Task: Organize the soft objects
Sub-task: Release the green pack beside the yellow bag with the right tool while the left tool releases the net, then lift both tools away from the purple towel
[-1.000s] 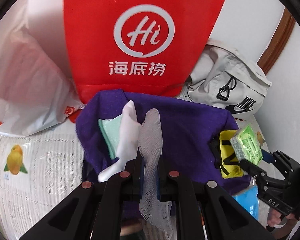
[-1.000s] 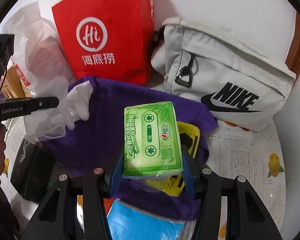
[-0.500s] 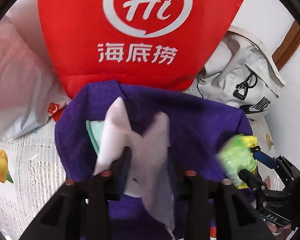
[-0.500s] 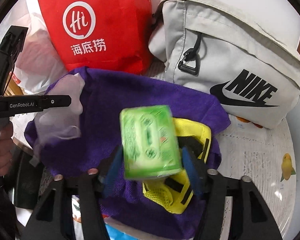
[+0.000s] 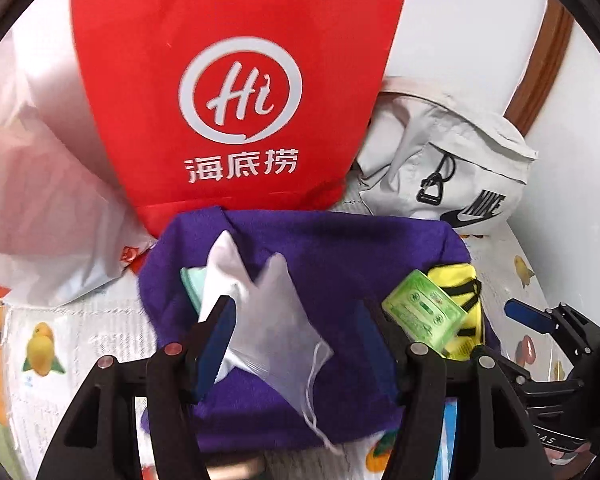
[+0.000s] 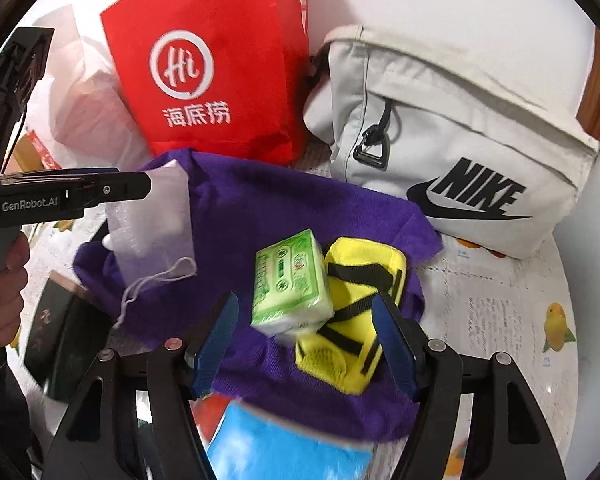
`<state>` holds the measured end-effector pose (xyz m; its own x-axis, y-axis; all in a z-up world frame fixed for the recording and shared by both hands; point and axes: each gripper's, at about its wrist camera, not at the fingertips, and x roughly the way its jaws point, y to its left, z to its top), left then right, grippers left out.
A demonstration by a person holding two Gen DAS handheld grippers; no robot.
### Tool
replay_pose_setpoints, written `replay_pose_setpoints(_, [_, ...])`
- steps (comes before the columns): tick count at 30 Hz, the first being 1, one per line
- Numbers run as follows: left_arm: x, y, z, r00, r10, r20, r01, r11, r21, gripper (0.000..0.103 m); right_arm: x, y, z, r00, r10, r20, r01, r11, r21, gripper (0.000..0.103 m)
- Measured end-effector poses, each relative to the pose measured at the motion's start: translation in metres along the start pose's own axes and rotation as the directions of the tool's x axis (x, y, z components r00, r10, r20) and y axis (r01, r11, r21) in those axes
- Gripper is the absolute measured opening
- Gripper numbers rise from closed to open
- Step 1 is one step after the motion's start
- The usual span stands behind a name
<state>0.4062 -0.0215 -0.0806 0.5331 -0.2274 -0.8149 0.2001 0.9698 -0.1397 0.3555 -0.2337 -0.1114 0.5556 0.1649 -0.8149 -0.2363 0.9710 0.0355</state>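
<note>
Leaning against the wall, the red bag [image 5: 236,92] reads "Hi" over 海底捞, beside a grey NIKE bag [image 6: 452,160]. On the purple towel [image 5: 340,256], the mesh pouch [image 5: 268,320] lies between the left gripper's [image 5: 296,336] just-opened jaws. The green tissue pack [image 6: 290,280] leans on a yellow pouch [image 6: 360,300] inside the right gripper's [image 6: 306,340] wide jaws, unpressed.

Both tongs are built alike: matte black plastic arms that fork into angular, triangular struts, each pivot marked by a round silver-and-copper screw head. The left tongs [image 5: 296,344] carry flat blue pads [image 5: 216,344] with finely ribbed edges on the inner faces of the fingers; the right tongs [image 6: 306,340] have the same blue ribbed pads [image 6: 396,344]. Seen from the right wrist, the left unit's black body bears white "GenRobot.AI" lettering, a small screw, and a boxy black housing on top. A bare hand [image 6: 2,292] wraps its black handle.
</note>
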Motion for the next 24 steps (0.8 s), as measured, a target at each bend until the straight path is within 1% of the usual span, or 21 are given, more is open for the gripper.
replay_pose_setpoints(2, [-0.017, 0.003, -0.006, 1.000, -0.004, 0.011, 0.004, 1.000, -0.006, 0.060, -0.015, 0.003, -0.006, 1.000, -0.004, 0.014, 0.004, 1.000, -0.002, 0.069])
replay_pose_setpoints(6, [-0.045, 0.005, -0.021, 1.000, 0.014, 0.025, -0.014, 1.000, -0.023, 0.060, -0.043, 0.006, -0.021, 1.000, -0.008, 0.030, 0.007, 1.000, 0.008, 0.069])
replay_pose_setpoints(13, [-0.094, 0.013, -0.067, 0.999, 0.032, 0.032, -0.030, 0.998, -0.062, 0.060, -0.089, 0.023, -0.055, 0.999, 0.006, 0.045, -0.006, 1.000, 0.008, 0.069])
replay_pose_setpoints(19, [-0.116, 0.015, -0.109, 0.999, 0.027, 0.025, -0.024, 0.995, -0.101, 0.063, -0.119, 0.040, -0.087, 0.998, 0.019, 0.060, -0.020, 1.000, 0.009, 0.069])
replay_pose_setpoints(20, [-0.118, 0.015, -0.116, 0.999, 0.023, 0.022, -0.021, 0.994, -0.106, 0.063, -0.123, 0.042, -0.093, 0.998, 0.025, 0.062, -0.025, 1.000, 0.013, 0.069])
replay_pose_setpoints(22, [-0.120, 0.016, -0.133, 1.000, 0.019, 0.018, -0.017, 0.992, -0.123, 0.067, -0.129, 0.045, -0.102, 0.998, 0.028, 0.060, -0.029, 0.999, 0.020, 0.069])
replay_pose_setpoints(24, [-0.117, 0.017, -0.145, 1.000, 0.013, 0.000, -0.013, 0.990, -0.141, 0.068, -0.133, 0.048, -0.112, 0.998, 0.034, 0.052, -0.035, 0.999, 0.019, 0.069])
